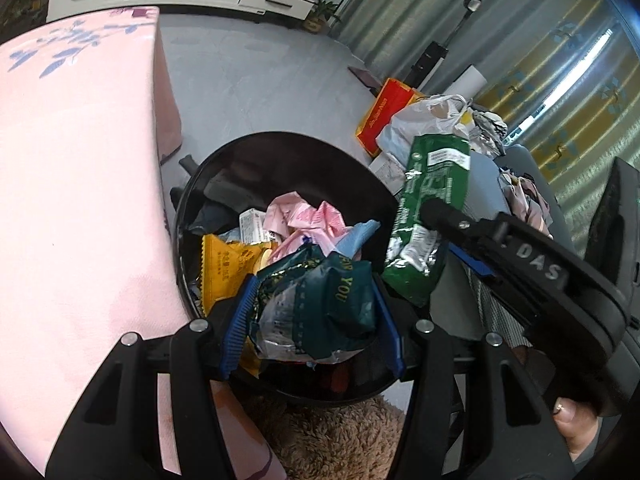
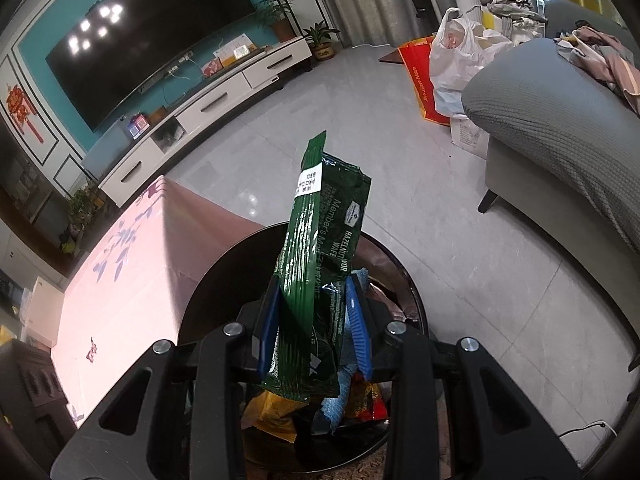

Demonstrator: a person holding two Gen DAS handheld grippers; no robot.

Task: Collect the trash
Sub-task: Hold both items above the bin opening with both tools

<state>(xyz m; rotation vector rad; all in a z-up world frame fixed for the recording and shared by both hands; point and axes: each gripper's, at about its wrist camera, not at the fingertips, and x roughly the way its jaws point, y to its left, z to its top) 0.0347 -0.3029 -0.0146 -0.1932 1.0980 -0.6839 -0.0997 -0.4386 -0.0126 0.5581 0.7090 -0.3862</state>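
Both grippers are loaded and hang over the round black trash bin (image 1: 280,152), which stands on the floor against the edge of the pink-clothed table (image 1: 80,160). Left gripper (image 1: 312,312) has its blue pads pressed against the two sides of a crumpled dark teal wrapper (image 1: 332,300), holding it just above the near rim, over the heap of pink, yellow and blue packets already inside. Right gripper (image 2: 314,320) is clamped on the lower part of a green wafer packet (image 2: 320,248); in its own view the packet's long axis runs on along the fingers, its free end reaching out over the bin's far rim. From the left wrist view that same green wafer packet (image 1: 432,216) sits at the bin's right rim, partly outside the opening. The drop turns on this: the teal wrapper looks fully above the opening, so the left side is better placed to let go, while the right would probably need to shift further over the bin, or tip the packet end-down, or it may catch the rim and fall to the floor.
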